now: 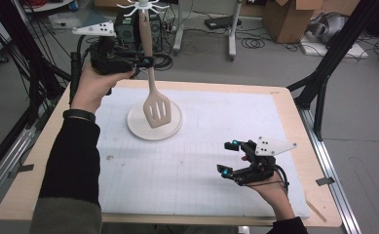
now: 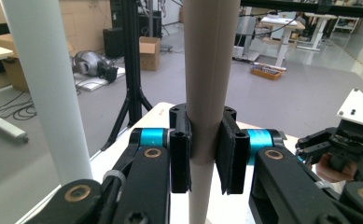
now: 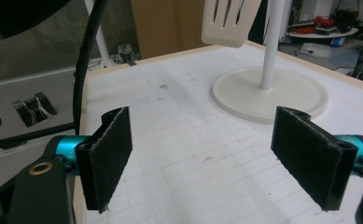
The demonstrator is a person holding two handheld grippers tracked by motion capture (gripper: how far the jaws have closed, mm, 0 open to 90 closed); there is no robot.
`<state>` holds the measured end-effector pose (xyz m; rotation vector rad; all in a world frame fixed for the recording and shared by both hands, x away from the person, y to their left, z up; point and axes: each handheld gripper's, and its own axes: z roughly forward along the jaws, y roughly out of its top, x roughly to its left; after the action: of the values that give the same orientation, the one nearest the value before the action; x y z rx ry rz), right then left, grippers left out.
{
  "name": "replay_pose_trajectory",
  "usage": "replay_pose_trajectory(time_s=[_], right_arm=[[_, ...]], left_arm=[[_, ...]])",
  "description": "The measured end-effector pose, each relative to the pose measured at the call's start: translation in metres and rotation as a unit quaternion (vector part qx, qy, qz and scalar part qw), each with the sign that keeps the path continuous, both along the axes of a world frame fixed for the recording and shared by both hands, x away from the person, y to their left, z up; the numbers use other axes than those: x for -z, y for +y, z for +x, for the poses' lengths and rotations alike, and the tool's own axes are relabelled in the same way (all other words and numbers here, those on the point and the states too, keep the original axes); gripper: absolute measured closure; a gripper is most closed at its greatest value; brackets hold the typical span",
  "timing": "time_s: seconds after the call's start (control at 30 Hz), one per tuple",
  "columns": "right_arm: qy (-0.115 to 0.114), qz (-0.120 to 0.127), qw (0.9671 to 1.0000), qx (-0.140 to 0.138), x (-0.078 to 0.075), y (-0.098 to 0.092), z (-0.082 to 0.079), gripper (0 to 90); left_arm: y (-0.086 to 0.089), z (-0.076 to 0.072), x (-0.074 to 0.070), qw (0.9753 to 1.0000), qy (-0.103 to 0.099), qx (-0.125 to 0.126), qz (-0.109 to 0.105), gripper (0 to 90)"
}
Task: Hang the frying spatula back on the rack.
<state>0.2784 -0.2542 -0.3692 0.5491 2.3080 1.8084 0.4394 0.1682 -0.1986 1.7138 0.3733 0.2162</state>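
Now, view by view:

High view, left tongs: the left gripper (image 1: pixel 145 61) is raised above the far left corner of the table, clamped on the handle of the beige slotted plastic spatula (image 1: pixel 151 83).
High view, spatula axis: its long axis runs close to upright, the slotted blade hanging below the tongs over the round white stand base (image 1: pixel 170 129), the handle top rising above them toward the white hook crown (image 1: pixel 142 7) of the stand.
High view, right tongs: the right gripper (image 1: pixel 229 157) rests low on the white gridded mat (image 1: pixel 187 161), well apart from the spatula, which lies ahead of it and to its left. The left hand is clearly the nearer.

Left gripper view, grip: both black pads (image 2: pixel 180 149) press the beige handle (image 2: pixel 207 84) from either side, so the jaws are narrow and holding it.
Left gripper view, pole: the white upright stand pole (image 2: pixel 44 88) stands just beside the tongs, parallel to the handle and apart from it.

Right gripper view, state: the jaws stand wide with nothing between them.
Right gripper view, ahead: the spatula blade (image 3: pixel 230 21) hangs beyond the tongs, near the pole (image 3: pixel 272 44).

Judgement: hanging the spatula likely turns on lifting the handle top to a hook, though whether it has a hanging hole cannot be told.
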Motion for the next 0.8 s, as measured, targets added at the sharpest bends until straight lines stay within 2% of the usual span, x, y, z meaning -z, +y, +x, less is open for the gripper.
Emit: replay_pose_trajectory(time_s=[0.2,0.3,0.43,0.6,0.7,0.8], right_arm=[[-0.003,-0.003,1.0000,-0.003,0.001,0.002,0.000,20.0],[-0.003,-0.004,1.0000,-0.003,0.001,0.002,0.000,20.0],[0.001,-0.005,1.0000,-0.005,0.002,0.003,0.000,20.1],[-0.001,-0.008,1.0000,-0.006,0.003,0.004,0.000,20.1],[0.002,-0.008,0.9999,-0.008,0.003,0.005,0.000,20.1],[-0.001,-0.008,0.9999,-0.007,0.003,0.005,0.000,20.1]], left_arm=[[0.001,0.006,0.002,0.9999,0.011,0.000,-0.005,76.8],[0.000,0.008,0.003,0.9999,0.011,-0.005,-0.002,76.8],[0.000,0.012,0.005,0.9998,0.014,-0.012,-0.008,76.7],[-0.002,0.015,0.007,0.9991,0.001,-0.040,-0.011,76.7],[-0.003,0.016,0.008,0.9989,0.000,-0.044,-0.013,76.6],[-0.005,0.018,0.009,0.9985,0.007,-0.050,-0.020,76.6]])
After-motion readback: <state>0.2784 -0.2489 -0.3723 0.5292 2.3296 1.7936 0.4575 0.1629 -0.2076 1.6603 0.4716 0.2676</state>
